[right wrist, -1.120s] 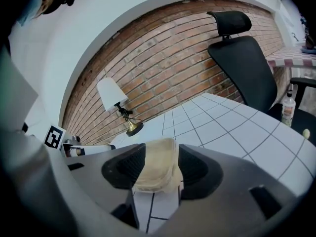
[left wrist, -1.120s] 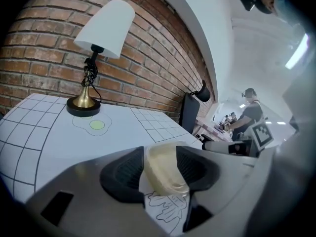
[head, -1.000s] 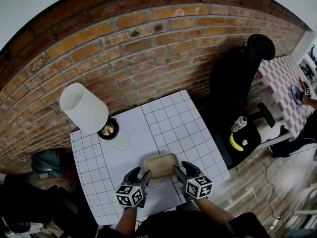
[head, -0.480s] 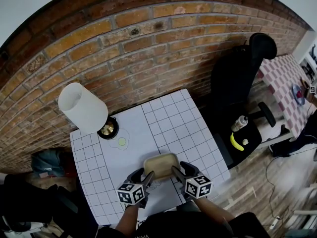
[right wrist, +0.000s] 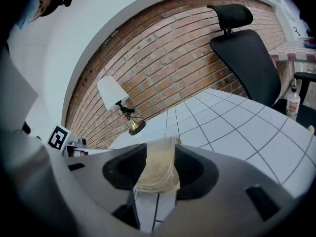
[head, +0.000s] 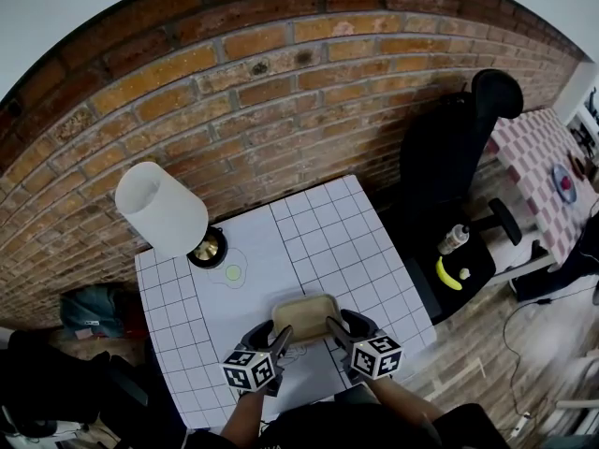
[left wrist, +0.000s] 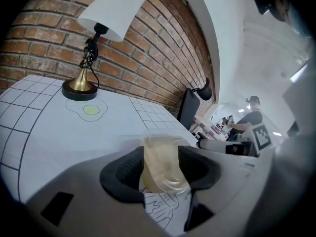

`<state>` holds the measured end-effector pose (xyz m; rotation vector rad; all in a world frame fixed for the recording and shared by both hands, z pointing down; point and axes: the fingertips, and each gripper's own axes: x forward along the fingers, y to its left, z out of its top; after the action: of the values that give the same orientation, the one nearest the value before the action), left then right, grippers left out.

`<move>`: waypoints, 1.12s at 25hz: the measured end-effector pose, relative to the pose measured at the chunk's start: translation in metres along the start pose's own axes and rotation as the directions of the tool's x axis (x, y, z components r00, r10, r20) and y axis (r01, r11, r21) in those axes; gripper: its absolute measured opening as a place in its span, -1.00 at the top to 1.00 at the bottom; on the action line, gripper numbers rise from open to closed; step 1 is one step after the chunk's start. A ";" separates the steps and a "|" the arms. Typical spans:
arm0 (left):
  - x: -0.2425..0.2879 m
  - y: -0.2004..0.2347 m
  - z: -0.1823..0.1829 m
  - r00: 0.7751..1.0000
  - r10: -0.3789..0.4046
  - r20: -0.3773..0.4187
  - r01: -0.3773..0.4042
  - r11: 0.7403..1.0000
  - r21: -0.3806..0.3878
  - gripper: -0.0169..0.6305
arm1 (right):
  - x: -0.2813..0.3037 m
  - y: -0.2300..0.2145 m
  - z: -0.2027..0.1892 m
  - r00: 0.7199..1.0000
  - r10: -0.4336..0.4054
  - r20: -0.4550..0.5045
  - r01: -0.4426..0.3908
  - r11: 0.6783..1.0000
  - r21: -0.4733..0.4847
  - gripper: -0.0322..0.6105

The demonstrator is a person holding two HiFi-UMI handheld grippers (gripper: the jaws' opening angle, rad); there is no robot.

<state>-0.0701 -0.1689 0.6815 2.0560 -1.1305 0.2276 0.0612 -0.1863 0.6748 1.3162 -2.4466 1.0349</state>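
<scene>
A shallow, cream-coloured clear plastic tray [head: 305,311] is held over the near part of the white gridded table [head: 328,241]. My left gripper [head: 279,337] is shut on the tray's left end, and the tray [left wrist: 160,164] fills the gap between its dark jaws. My right gripper [head: 334,330] is shut on the right end, where the tray [right wrist: 155,169] sits pinched between its jaws. Both grippers face each other across the tray. A line drawing on the table [left wrist: 165,214] shows just below the left jaws.
A brass-footed lamp [head: 164,209] with a white shade stands at the table's far left by the brick wall [head: 281,92], beside a fried-egg drawing [head: 231,272]. A black office chair [head: 449,148] stands right of the table. On the floor lie a bottle [head: 452,239] and a banana [head: 448,276].
Both grippers have lifted and tilted slightly with the tray still held between them; the table looks a little lower in both gripper views.
</scene>
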 end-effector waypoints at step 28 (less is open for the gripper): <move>-0.047 -0.027 0.088 0.967 -0.033 0.253 0.004 0.993 0.117 0.56 | -0.034 0.042 0.088 0.964 0.069 0.257 -0.057 0.997 -0.054 0.70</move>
<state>-0.0941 -0.1908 0.5832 2.2452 -1.2766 0.0186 0.0622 -0.2050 0.5736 1.4493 -2.6995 0.8607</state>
